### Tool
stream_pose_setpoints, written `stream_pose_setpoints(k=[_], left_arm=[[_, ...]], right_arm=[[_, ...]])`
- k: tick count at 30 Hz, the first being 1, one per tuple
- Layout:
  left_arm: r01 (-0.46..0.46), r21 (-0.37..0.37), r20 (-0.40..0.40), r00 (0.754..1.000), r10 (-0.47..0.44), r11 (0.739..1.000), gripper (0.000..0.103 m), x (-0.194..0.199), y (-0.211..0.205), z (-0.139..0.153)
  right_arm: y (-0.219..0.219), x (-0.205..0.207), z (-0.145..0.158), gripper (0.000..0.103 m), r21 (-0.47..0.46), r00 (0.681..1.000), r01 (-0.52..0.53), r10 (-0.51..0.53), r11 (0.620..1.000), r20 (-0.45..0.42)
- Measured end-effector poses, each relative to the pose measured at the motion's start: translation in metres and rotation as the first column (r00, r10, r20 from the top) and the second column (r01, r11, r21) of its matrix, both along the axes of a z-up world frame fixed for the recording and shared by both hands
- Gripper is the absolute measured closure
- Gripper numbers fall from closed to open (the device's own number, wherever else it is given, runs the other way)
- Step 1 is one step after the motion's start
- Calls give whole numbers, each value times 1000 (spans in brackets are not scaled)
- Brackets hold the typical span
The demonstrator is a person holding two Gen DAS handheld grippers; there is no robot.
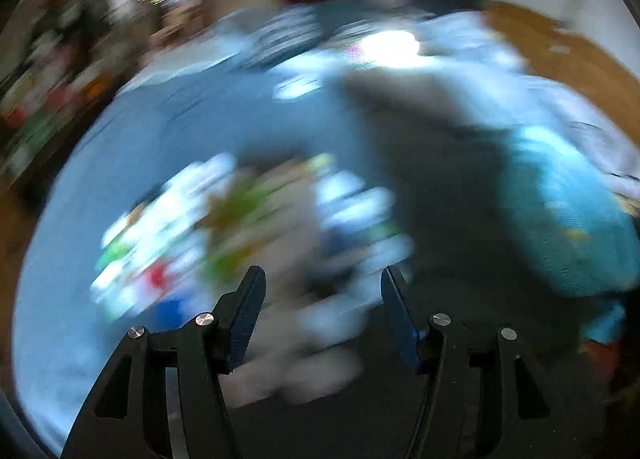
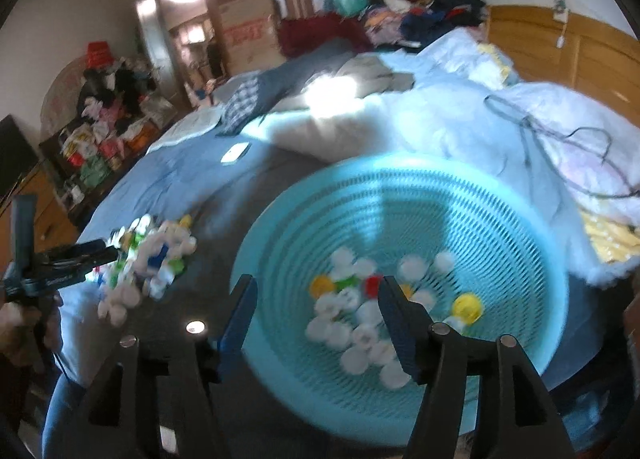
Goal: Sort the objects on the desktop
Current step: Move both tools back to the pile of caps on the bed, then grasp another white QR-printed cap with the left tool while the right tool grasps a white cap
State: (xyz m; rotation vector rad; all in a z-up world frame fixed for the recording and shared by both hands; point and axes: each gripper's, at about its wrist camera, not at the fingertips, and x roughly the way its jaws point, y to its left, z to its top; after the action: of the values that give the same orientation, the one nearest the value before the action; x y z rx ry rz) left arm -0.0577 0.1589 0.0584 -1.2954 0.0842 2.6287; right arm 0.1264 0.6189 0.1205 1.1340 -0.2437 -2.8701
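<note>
Left gripper is hanging over the heap of bottle caps with its jaws spread wide and nothing between them, and that view is badly smeared, so single caps cannot be told apart there; the sensible play is to settle the hand, choose one cap at the near fringe of the heap and drop the fingers either side of it instead of raking the pile. Right gripper is also wide and empty, poised over the turquoise mesh basket, where white, yellow, red and green caps already lie on the bottom. From the right camera the loose heap sits on the dark tabletop toward its left edge, just beside the basket's left rim, and the left tool shows beside the heap's far-left side. My read: plenty of caps left to move, and a crowded pile risks a double grab
</note>
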Motion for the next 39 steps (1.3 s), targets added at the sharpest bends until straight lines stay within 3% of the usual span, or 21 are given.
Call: stream_pose_setpoints(k=[3,7,10,13,15,20,22,25,27,31,37,38,39], left_arm=[[-163,-3,62,985,163,987,50,0,-64,-33],[-191,-23,92,977,192,981,50,2,-75,-58],[-161,-50,91,982,165,986,49,2,-60,-68],[-61,-60,82,994,66,996,49,9,-30,-70],[-10,-25,49,999,11,1000,49,18,-19,-64],[-105,58,-32,994,107,993,49,37,-51,-45],[-77,70,-18,997,78,995,49,47,-58,-46],[55,39,-8,998,-55,998,49,62,-45,-53],[95,42,9,995,-96,995,49,66,-36,-57],[114,66,7,993,-115,991,49,62,-25,-61],[108,39,5,994,-108,993,49,49,-11,-76],[111,36,-5,994,-111,993,53,50,-10,-76],[112,42,-15,994,-111,993,74,52,-9,-76]], right_arm=[[-16,2,-14,34,-2,999,-29,29,1000,31],[-35,-1,-26,32,1,996,-55,55,998,67],[-49,0,-25,32,20,995,-76,75,997,70],[-55,1,-25,31,33,993,-88,85,996,79],[-59,1,-25,31,40,993,-91,88,995,84],[-68,4,-20,31,46,992,-106,103,993,69],[-74,3,-22,31,44,991,-118,114,992,72],[-83,1,-28,31,31,987,-139,136,990,81],[-91,0,-32,31,23,984,-158,156,987,91],[-107,1,-37,31,20,978,-188,186,982,98],[-118,5,-42,31,8,969,-217,215,976,119],[-121,5,-42,32,4,967,-227,225,974,116],[-126,5,-43,35,-7,964,-243,242,970,113]])
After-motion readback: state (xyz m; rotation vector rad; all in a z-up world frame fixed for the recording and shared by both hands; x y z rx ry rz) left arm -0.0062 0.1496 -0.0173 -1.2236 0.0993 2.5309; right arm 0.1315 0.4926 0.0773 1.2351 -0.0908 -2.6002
